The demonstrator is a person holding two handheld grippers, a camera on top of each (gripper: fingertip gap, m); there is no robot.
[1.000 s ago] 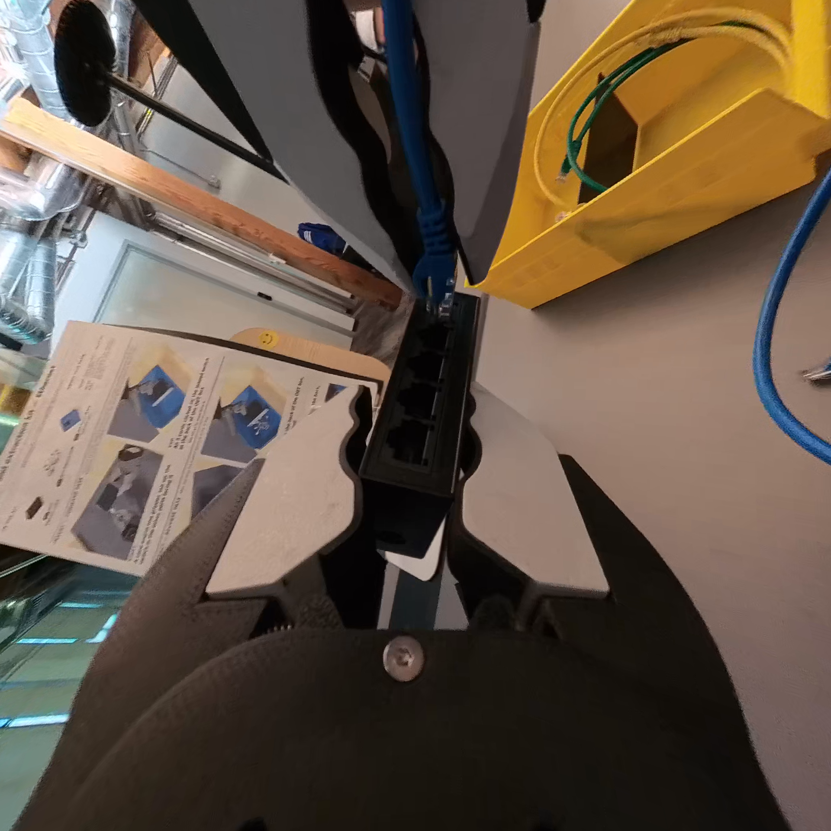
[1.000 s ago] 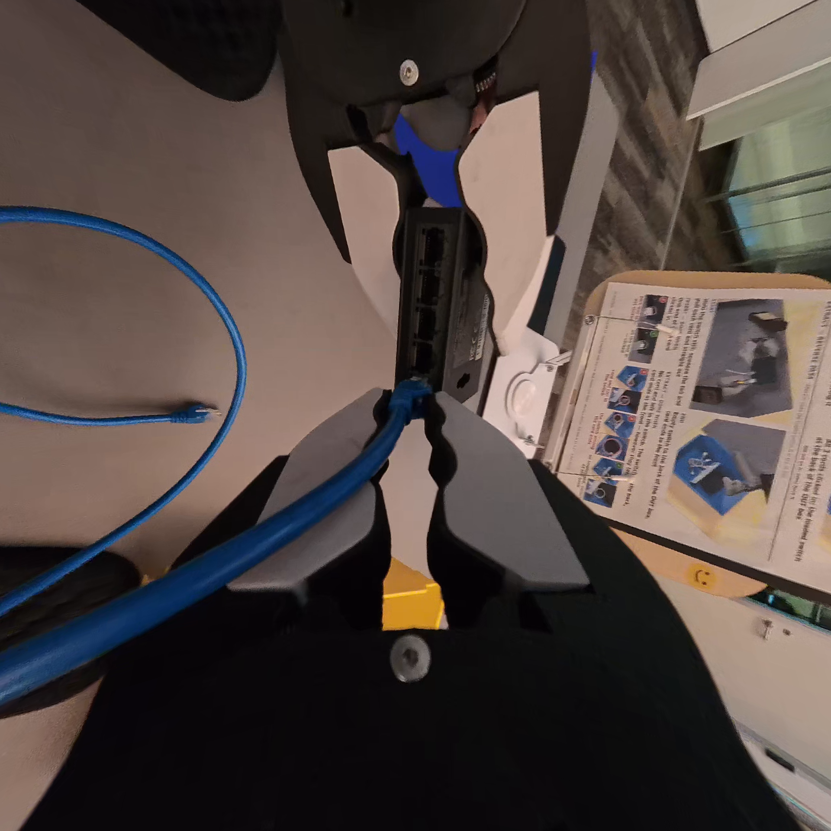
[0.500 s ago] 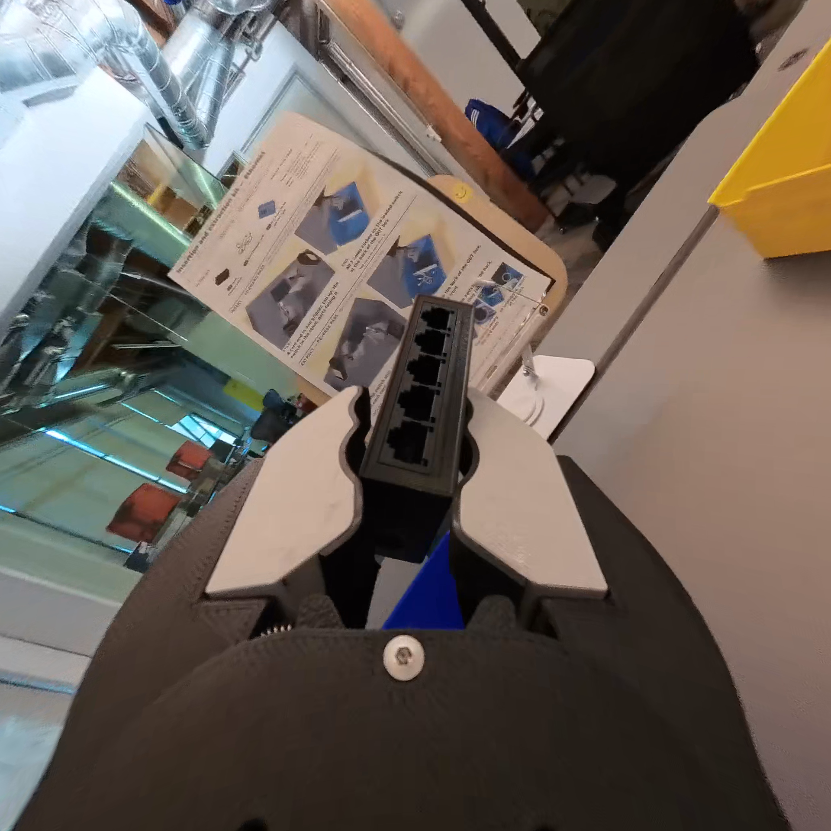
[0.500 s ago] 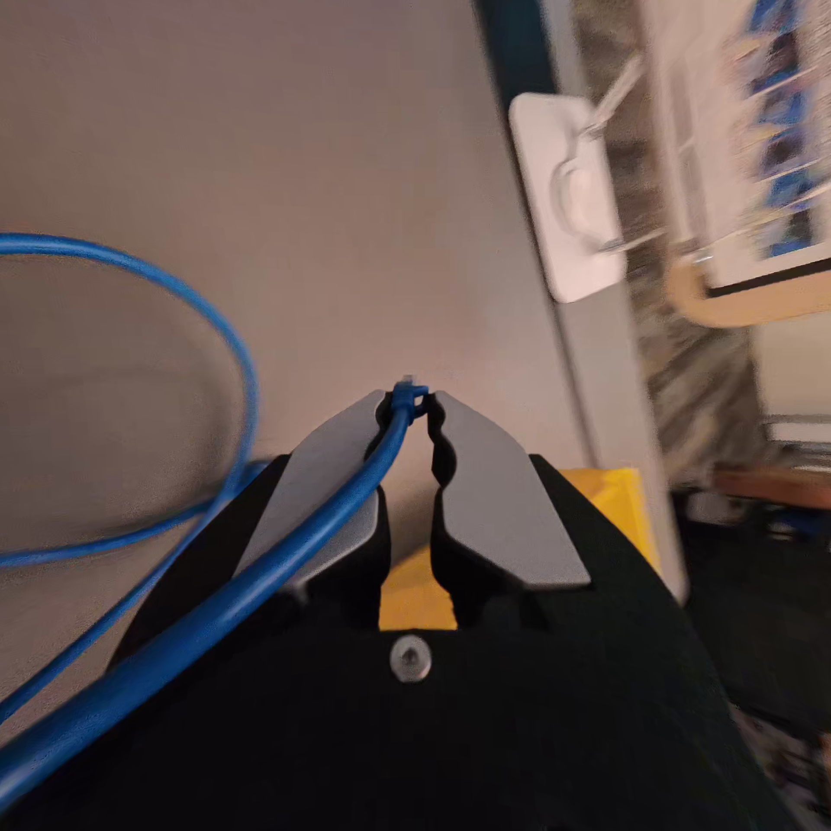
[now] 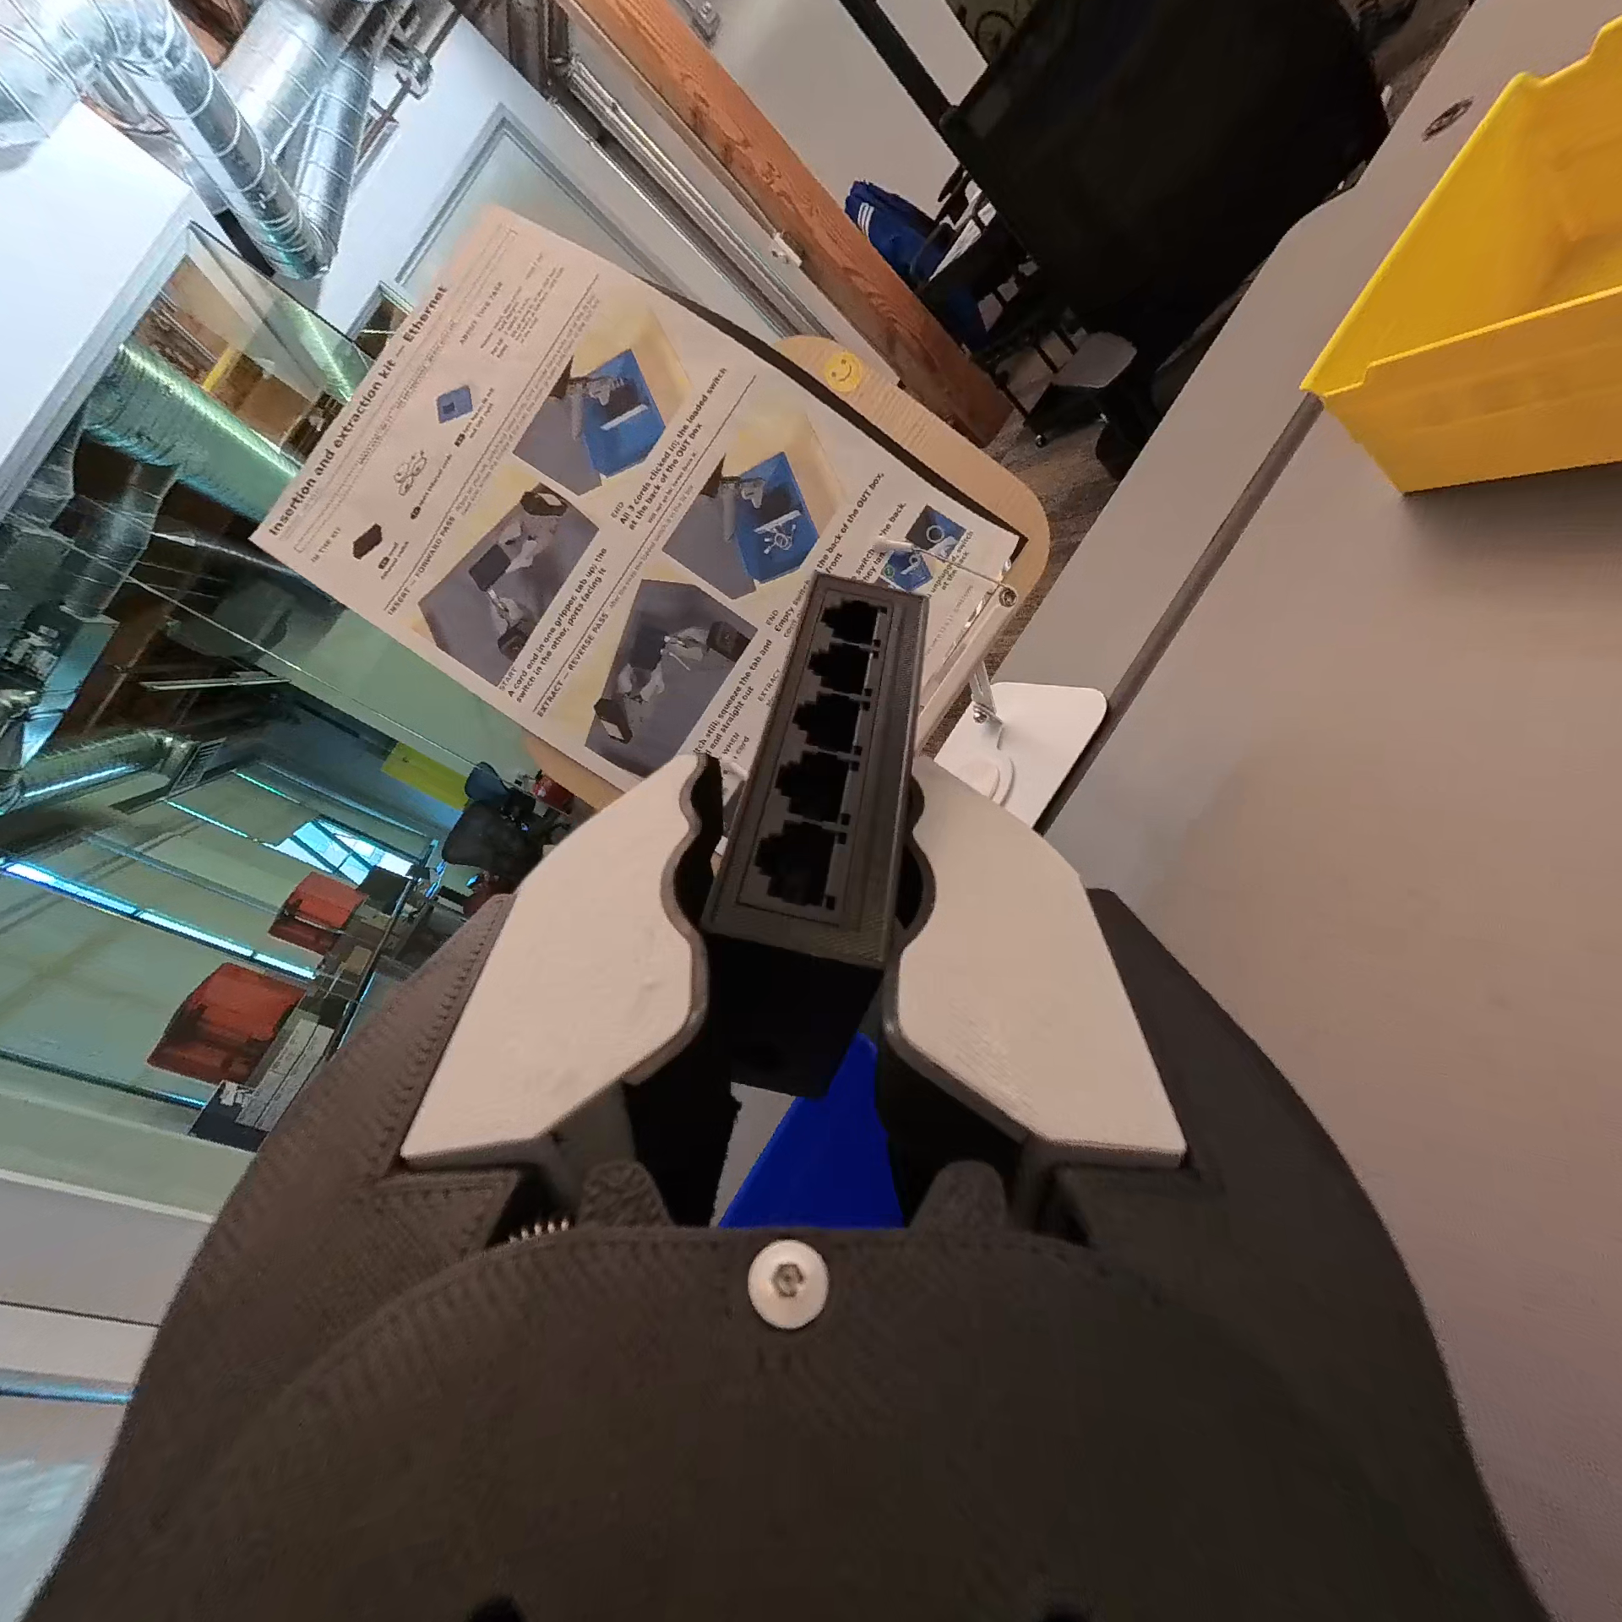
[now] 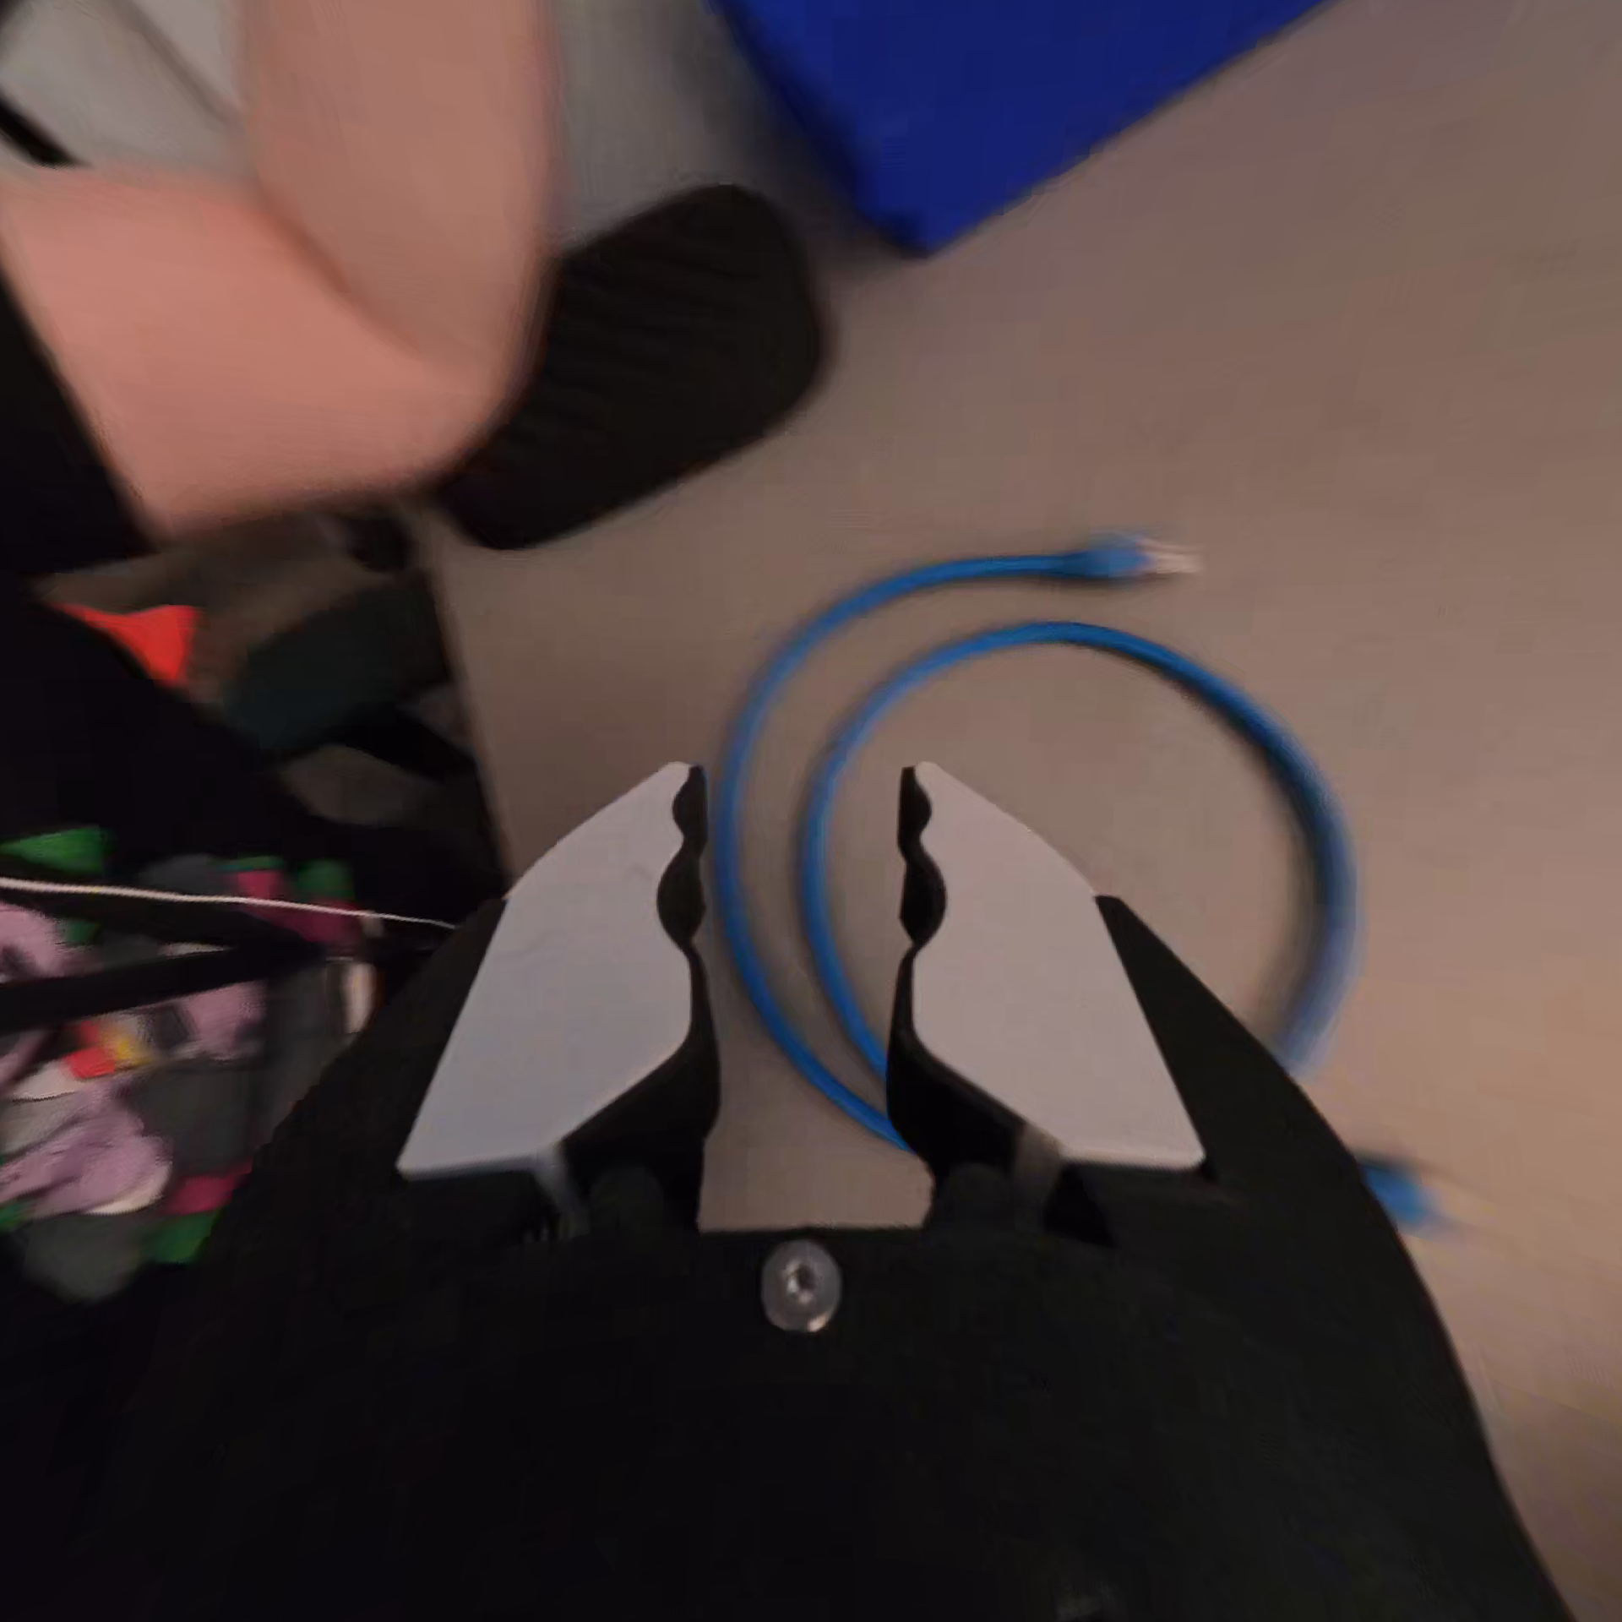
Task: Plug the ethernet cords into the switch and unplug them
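Observation:
My left gripper (image 5: 803,781) is shut on the black ethernet switch (image 5: 829,781) and holds it above the grey table, ports facing me. All its ports show empty. My right gripper (image 6: 799,772) is open and empty. It hovers over a blue ethernet cord (image 6: 1036,702) that lies coiled on the table, its plug (image 6: 1132,557) pointing right. The right wrist view is blurred by motion.
A yellow bin (image 5: 1492,351) stands on the table at the right. An instruction sheet on a board (image 5: 614,527) stands past the table edge. A blue bin (image 6: 1009,96) sits at the top. A person's hand (image 6: 281,290) holds the other gripper's black body (image 6: 649,369). The tips of one gripper are about 30 cm away from the tips of the other.
The blue cord's plug came out of the switch. My right gripper swung away, opened and let go of the cord, which now lies on the table. My left gripper tilted with the switch.

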